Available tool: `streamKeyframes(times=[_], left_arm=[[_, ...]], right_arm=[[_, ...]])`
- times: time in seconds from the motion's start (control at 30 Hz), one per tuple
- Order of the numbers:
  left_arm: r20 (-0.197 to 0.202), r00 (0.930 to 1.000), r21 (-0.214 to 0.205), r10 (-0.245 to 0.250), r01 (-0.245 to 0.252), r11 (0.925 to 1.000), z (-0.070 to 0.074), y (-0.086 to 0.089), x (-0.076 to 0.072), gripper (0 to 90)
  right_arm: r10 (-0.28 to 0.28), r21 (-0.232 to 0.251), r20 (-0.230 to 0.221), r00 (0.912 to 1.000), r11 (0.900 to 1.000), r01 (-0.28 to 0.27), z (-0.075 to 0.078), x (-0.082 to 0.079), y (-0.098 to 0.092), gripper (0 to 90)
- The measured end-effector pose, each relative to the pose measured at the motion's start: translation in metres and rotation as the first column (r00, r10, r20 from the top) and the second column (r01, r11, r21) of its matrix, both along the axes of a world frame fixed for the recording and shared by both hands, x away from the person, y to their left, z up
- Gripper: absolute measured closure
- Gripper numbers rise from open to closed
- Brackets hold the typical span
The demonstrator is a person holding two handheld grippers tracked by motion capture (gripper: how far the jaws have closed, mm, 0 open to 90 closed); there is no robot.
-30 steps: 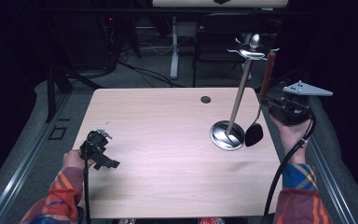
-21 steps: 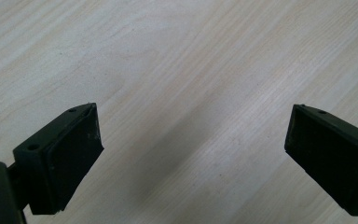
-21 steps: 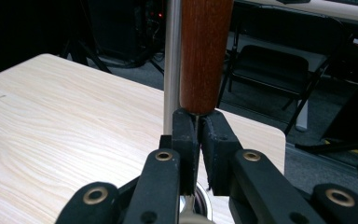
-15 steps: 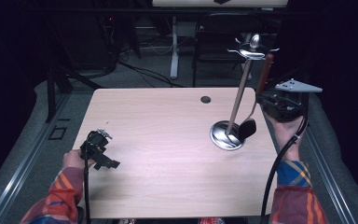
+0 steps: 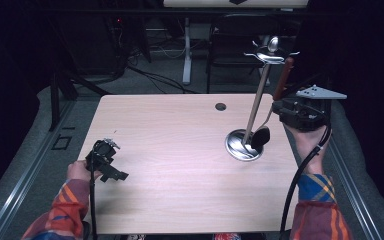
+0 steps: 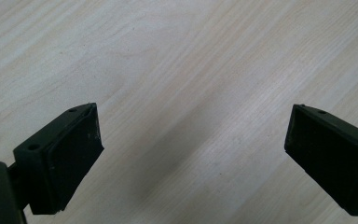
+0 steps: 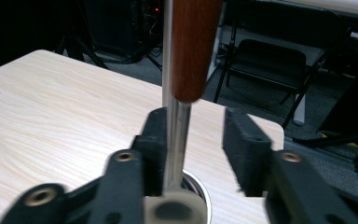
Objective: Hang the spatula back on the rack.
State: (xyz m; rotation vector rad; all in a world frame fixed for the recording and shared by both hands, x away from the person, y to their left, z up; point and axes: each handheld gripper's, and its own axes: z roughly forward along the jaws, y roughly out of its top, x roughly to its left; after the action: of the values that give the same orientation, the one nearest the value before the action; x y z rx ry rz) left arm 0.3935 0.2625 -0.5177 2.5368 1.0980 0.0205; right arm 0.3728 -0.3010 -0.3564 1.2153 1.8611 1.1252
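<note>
Table point(image 5: 180, 150) centre and left lay open. Utensil stand point(image 5: 252, 117) and a hanging utensil, poss. a ladle point(image 5: 260, 136), blocked the right edge by the right gripper point(image 5: 300, 112).

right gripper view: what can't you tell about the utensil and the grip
- Right gripper view, utensil: handle end cut off by the top edge, head hidden behind the blurred jaws.
- Right gripper: blur hides whether it clamps the shaft.
- High view: stand top too small, lost against dark background.
</note>
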Motion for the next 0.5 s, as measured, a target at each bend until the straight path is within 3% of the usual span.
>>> streamKeyframes(times=[0.3, 0.5], left_arm=[[0.002, 1.0, 0.001, -0.001, 0.001, 1.0, 0.0, 0.0, 0.0, 3.7], [0.004, 1.0, 0.001, -0.002, 0.002, 1.0, 0.0, 0.0, 0.0, 3.7]], right_arm=[[-0.009, -0.072, -0.091, 0.9958, 0.9974, 0.002, -0.008, -0.009, 0.004, 31.7], [0.006, -0.1, -0.162, 0.9868, 0.9948, -0.022, -0.022, -0.013, 0.01, 18.5]])
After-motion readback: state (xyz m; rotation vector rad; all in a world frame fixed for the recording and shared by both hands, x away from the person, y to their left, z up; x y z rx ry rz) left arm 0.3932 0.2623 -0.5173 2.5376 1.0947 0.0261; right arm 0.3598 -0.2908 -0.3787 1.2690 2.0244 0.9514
